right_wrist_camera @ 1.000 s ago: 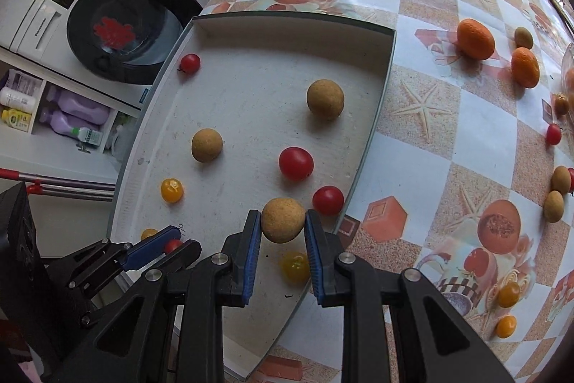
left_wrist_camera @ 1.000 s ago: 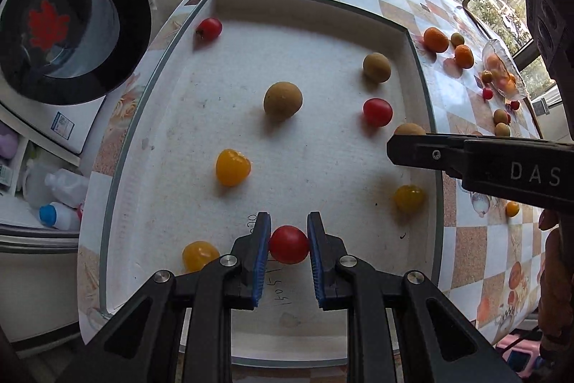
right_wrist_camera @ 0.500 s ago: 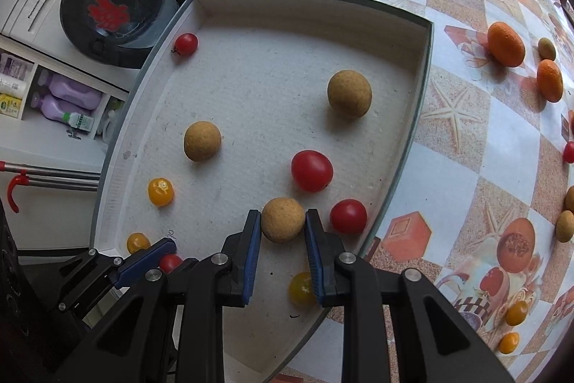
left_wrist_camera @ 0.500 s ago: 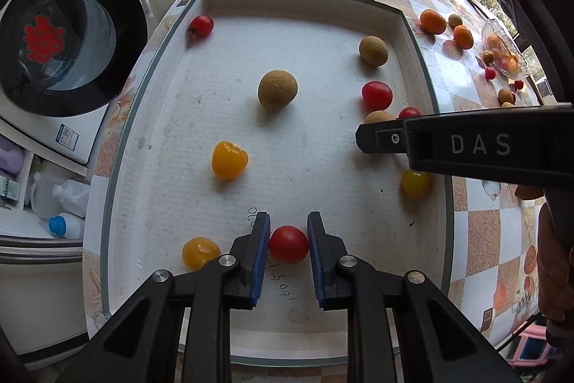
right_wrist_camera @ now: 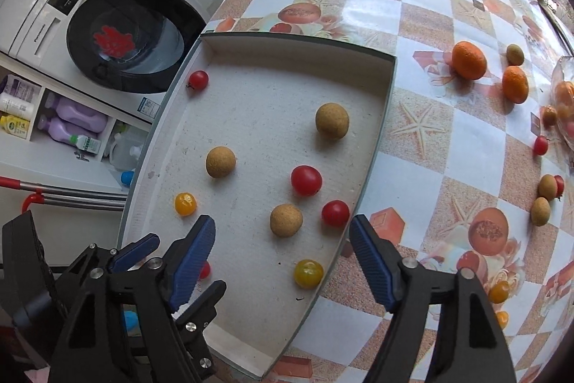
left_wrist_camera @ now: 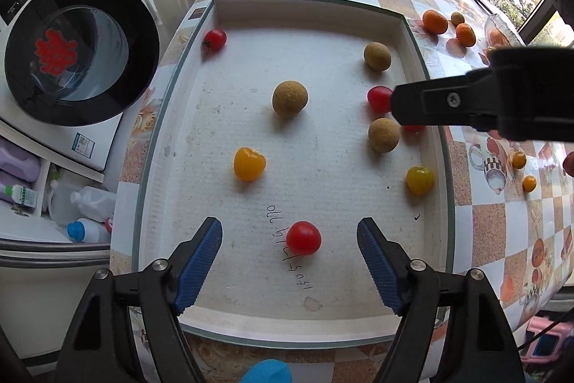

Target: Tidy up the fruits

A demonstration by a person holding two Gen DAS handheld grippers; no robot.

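Observation:
A white shallow tray (left_wrist_camera: 323, 306) (right_wrist_camera: 229, 329) lies on the tiled table and holds several fruits. My left gripper (left_wrist_camera: 289, 261) is open, with a red cherry tomato (left_wrist_camera: 303, 238) lying free on the tray floor between its fingers. My right gripper (right_wrist_camera: 283, 259) is open above a brown longan (right_wrist_camera: 286, 220), which lies on the tray; this longan also shows in the left wrist view (left_wrist_camera: 384, 135). Two more longans (left_wrist_camera: 290, 98) (left_wrist_camera: 377, 56), red tomatoes (left_wrist_camera: 214, 39) (right_wrist_camera: 306, 180) (right_wrist_camera: 335, 213) and yellow tomatoes (left_wrist_camera: 249, 163) (left_wrist_camera: 419, 180) lie in the tray.
On the table right of the tray lie two oranges (right_wrist_camera: 468, 60) (right_wrist_camera: 514, 84), several longans (right_wrist_camera: 540, 211), small tomatoes (right_wrist_camera: 498, 292) and a glass bowl (right_wrist_camera: 565, 103). A washing machine (left_wrist_camera: 71, 60) and shelves with bottles (right_wrist_camera: 77, 122) stand left of the table.
Both grippers opened. The left let go of the red tomato and the right let go of the longan; both fruits now rest on the tray floor.

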